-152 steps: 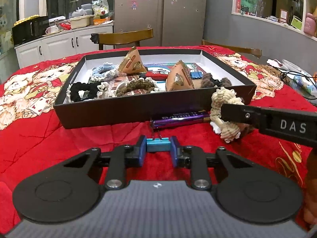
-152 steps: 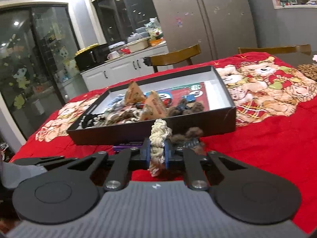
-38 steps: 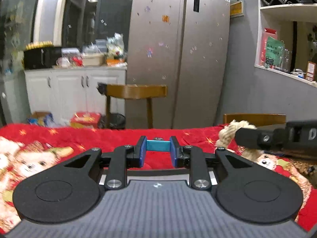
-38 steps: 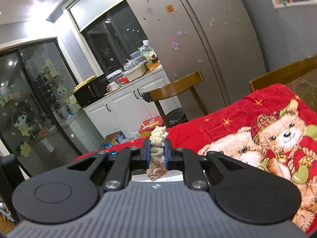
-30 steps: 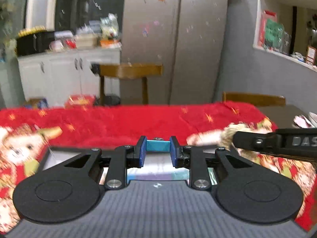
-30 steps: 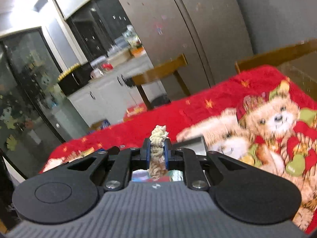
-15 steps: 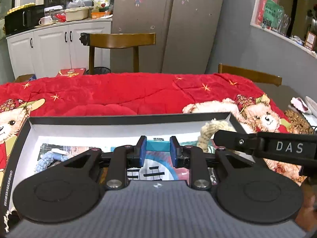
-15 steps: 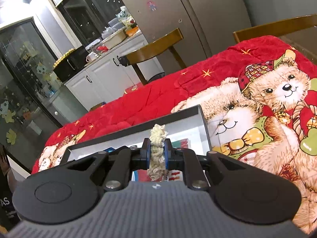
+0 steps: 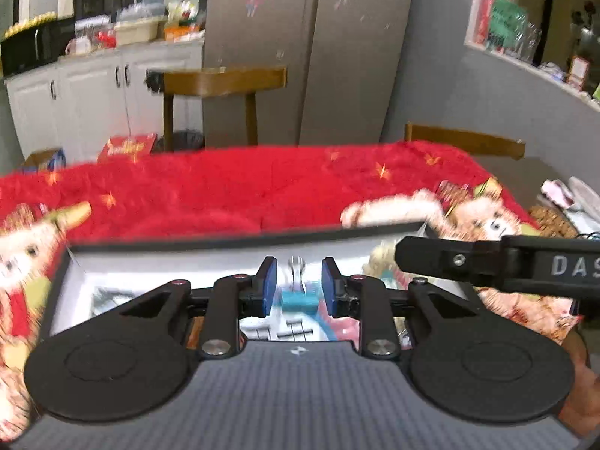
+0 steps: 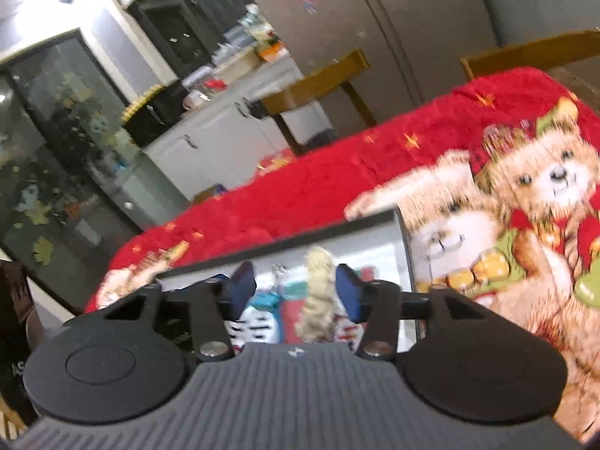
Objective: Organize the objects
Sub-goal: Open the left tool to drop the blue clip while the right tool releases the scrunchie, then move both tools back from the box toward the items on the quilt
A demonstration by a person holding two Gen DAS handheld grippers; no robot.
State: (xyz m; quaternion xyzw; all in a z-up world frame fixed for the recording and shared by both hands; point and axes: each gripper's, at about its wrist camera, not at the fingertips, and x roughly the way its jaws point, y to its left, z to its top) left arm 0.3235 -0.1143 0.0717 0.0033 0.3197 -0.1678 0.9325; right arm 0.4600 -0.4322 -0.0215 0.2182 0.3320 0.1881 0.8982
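Blurred cream scrunchie [image 10: 318, 292] between opening right gripper [image 10: 296, 292] jaws, seemingly loose.

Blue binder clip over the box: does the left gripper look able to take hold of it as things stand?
Probably yes. The blue binder clip sits right between the left gripper pads, which stand apart from it, with nothing between. The right gripper, its jaws opening around the cream scrunchie, is off to the side.

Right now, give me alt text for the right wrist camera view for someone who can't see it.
The right claw is opening over a dark, white-lined box, with a cream braided scrunchie loose between its blue pads. The box sits on a red teddy-bear tablecloth; wooden chairs and kitchen cabinets are blurred behind.
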